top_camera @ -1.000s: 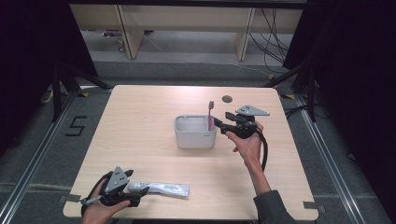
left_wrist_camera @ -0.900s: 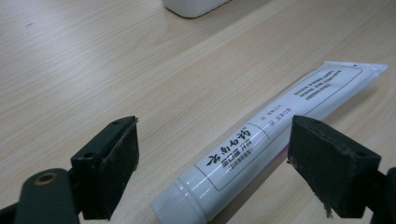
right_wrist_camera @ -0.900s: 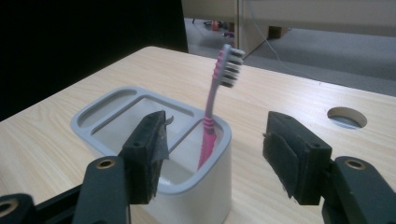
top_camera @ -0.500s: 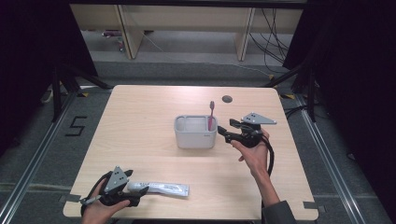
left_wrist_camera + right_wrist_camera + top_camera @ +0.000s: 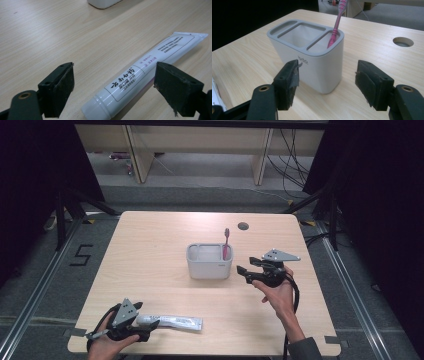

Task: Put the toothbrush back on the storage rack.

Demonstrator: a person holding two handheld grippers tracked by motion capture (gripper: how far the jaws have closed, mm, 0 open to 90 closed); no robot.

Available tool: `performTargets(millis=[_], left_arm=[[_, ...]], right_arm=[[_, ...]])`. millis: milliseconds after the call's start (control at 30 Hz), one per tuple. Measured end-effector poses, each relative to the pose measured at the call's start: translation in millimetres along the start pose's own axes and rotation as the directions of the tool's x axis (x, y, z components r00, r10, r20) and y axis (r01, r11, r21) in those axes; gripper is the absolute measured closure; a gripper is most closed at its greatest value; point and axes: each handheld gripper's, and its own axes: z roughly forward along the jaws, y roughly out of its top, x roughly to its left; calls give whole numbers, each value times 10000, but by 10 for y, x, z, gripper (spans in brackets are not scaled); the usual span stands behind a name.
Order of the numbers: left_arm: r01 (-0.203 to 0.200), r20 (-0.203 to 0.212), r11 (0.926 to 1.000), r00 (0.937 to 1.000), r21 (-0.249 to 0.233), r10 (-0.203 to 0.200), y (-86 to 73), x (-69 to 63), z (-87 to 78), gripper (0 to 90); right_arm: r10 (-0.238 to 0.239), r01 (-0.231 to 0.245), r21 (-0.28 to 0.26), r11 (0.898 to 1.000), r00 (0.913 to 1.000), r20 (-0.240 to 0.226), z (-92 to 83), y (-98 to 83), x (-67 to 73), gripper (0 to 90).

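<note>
1. the right tongs (image 5: 245, 272) have drawn back from the holder (image 5: 210, 261) and now sit just to its right, jaws just been opening, nothing between them.
2. a pink toothbrush (image 5: 226, 245) stands tilted in the holder's right slot.
3. a white toothpaste tube (image 5: 140, 77) lies on the tabletop (image 5: 160, 235), well in front of the holder, between the released left tongs (image 5: 150, 327).

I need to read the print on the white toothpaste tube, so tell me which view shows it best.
The left gripper view: the white plastic toothpaste tube with black print lies close up between open tongs, its label sharp. The high view shows the tube small, flat near the table's front edge, print unreadable. The right gripper view catches at most a white sliver at its left edge.
</note>
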Motion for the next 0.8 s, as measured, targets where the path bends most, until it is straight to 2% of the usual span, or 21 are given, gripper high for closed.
performTargets(millis=[133,233,300,367,400,433,467,500,533,633,667,700,800], left_arm=[[5,66,10000,10000,-40,-4,1,-3,6,160],[64,27,10000,10000,-62,-64,0,-6,3,160],[56,28,10000,10000,-51,-56,-1,-6,3,160],[24,41,10000,10000,-37,-24,0,-6,2,160],[-18,50,10000,10000,-13,18,1,-5,0,160],[-1,55,10000,10000,-29,1,1,-6,2,160],[7,54,10000,10000,-29,-7,0,-6,3,160],[12,57,10000,10000,-33,-12,1,-6,3,160],[-51,66,10000,10000,3,51,2,-4,0,160],[-51,74,10000,10000,5,51,2,-4,0,160],[-35,77,10000,10000,-12,35,1,-4,5,160],[-35,77,10000,10000,-12,35,1,-4,5,160],[-32,95,10000,9999,-14,32,2,-2,6,160]], right_arm=[[48,-47,-122,9999,10000,58,-40,-23,13,361],[-230,231,-115,9997,9997,40,-94,-41,41,361],[61,-62,-50,10000,9999,-105,-103,-62,81,361],[-407,407,20,9992,9992,-4,-127,-75,76,361],[-352,352,-8,9994,9993,108,-135,-89,88,361],[18,-17,112,9999,10000,-98,-142,-123,128,360],[-289,289,157,9995,9996,-15,-153,-126,110,360],[-110,111,132,9999,9999,-122,-148,-145,122,360],[-319,319,158,9994,9995,1,-162,-155,119,359],[-114,113,84,9999,9999,29,-175,-183,143,359],[-480,478,138,9988,9987,184,-194,-202,134,358],[-255,254,173,9995,9997,68,-194,-223,150,357],[-357,356,201,9992,9994,51,-195,-259,148,355]])
